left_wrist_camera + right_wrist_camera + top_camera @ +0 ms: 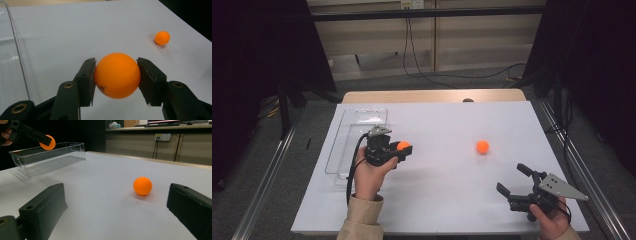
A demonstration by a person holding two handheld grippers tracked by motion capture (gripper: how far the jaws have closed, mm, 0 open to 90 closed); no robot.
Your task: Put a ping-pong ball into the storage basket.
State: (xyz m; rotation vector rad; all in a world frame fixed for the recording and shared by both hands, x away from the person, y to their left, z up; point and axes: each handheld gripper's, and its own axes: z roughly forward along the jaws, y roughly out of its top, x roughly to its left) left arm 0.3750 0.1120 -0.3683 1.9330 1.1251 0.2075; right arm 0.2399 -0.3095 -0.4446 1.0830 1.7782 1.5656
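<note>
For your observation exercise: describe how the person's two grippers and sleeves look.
Both the left gripper and the right gripper are black with two blocky jaws and a grey three-cornered plate on top. A black cable trails from the left one. The sleeves are beige.

Left hand [371, 176] is gripping its left gripper [403, 148] up off the surface, jaws clamping tight and pointing right. Right hand [552, 220] is sitting low near the front edge, right gripper [512, 179] aiming up-left with jaws hanging wide apart.

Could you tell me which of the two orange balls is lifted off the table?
The ball clamped in the left tongs, held up beside the clear box. The other ball rests alone on the white table.
</note>
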